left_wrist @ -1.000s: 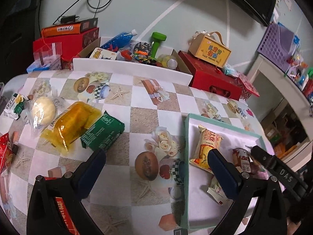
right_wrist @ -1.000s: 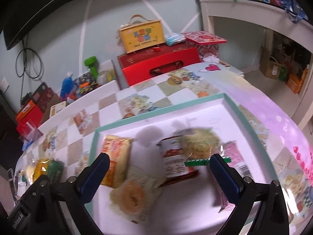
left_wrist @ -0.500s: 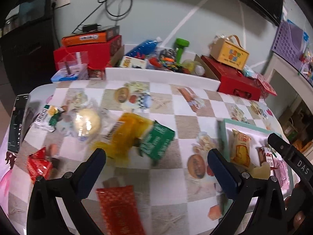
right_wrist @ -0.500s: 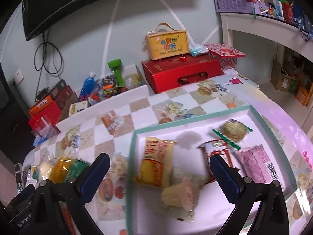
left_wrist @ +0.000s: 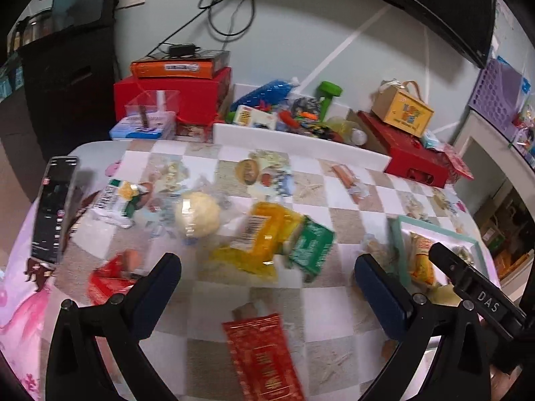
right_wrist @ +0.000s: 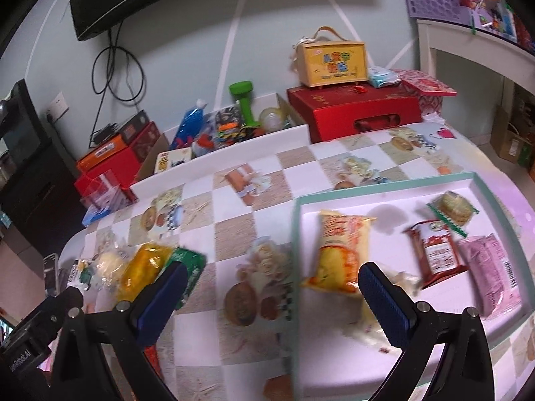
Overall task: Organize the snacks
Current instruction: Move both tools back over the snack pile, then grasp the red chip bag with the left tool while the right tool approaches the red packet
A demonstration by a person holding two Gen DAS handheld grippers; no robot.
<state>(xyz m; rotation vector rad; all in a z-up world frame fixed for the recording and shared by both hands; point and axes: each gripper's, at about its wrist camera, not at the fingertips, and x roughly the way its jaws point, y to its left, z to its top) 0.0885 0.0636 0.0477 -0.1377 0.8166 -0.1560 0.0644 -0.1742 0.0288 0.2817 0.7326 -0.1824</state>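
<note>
- Left gripper (left_wrist: pixel 267 275) gapes empty over loose snacks (blurred): a red packet (left_wrist: pixel 264 357) cut off at the bottom edge, a pale bun (left_wrist: pixel 197 214), a glossy yellow bag (left_wrist: pixel 264 234), a green pack (left_wrist: pixel 312 242).
- Right gripper (right_wrist: pixel 271 289) hangs open, empty, by the teal-rimmed tray (right_wrist: pixel 296 234) holding an orange bag (right_wrist: pixel 344 250).

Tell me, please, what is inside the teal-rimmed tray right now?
The teal-rimmed tray holds an orange snack bag, a red sachet, a pink packet, a round cake with a green seal and a pale bun, partly hidden behind the right gripper.
</note>
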